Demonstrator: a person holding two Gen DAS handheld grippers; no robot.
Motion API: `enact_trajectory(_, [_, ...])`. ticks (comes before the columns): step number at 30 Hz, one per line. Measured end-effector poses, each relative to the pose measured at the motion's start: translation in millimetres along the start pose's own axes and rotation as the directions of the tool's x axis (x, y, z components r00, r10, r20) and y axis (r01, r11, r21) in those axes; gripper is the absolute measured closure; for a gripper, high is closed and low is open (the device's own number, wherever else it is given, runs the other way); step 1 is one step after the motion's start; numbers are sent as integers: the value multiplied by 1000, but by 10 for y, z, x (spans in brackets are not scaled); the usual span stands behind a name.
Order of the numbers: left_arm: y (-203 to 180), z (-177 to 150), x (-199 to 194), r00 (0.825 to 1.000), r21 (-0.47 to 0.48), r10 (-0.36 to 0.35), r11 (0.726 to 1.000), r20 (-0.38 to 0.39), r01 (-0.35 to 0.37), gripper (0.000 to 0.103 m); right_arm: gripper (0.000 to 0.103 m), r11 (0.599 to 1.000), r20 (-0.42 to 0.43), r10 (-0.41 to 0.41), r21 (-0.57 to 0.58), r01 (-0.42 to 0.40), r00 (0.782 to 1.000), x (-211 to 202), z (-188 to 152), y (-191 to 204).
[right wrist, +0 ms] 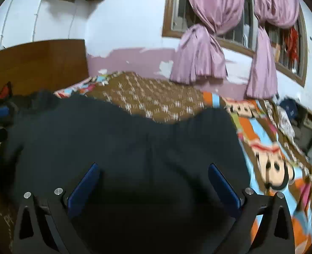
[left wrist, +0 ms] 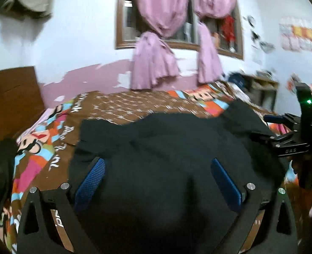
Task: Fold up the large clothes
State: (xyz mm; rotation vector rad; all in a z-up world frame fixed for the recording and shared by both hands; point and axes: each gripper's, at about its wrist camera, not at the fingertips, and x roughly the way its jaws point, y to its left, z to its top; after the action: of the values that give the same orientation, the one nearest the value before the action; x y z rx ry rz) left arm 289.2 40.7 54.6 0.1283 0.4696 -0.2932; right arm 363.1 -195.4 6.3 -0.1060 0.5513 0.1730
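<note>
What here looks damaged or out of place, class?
The wall paint is peeling in patches below the window. The black garment lies spread on the bedspread, its far edge wavy rather than straight.

A large garment (left wrist: 166, 148) lies spread on a bed (left wrist: 117, 103), covering its near part. The left gripper (left wrist: 158, 182) and the right gripper (right wrist: 153, 182) sit side by side above the garment's near edge, each with fingers spread apart and cloth lying between them. Behind the bed stands a wall with a window (right wrist: 236, 31), and curtains (right wrist: 200, 55) hang down to the bed's far edge. A headboard (right wrist: 37, 65) stands at the bed's left end, and a shelf (left wrist: 262, 86) stands beyond its right end.
</note>
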Motion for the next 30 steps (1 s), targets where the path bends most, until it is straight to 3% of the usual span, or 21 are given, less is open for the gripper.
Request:
enact_trajectory(4, [-61,-108,198,996,-9,-42,999,-73,41,5,0,998,-21,-10,-56,8,1000,176,-175,61])
enact_trajectory(8, [-73,-130,569,986,48,89,995,-141,-83,3,0,994,38,-28,-101,32,999,353,-113,71])
enact_trajectory(14, [170,24,948,985,-49,104,993,-140,-111,1,0,997,35,-32,-74,35,999,719,66,7])
enact_trajectory(22, [483,156,1211,973,-123,131,980,-189,-156,1,0,996,-89,-3,-84,-4,996,1257,378,-92])
enact_trajectory(30, [680,262,1526,955,-135,113,979,-275,-154,1,0,998,-247,48,-15,-53,968,1752,528,-251])
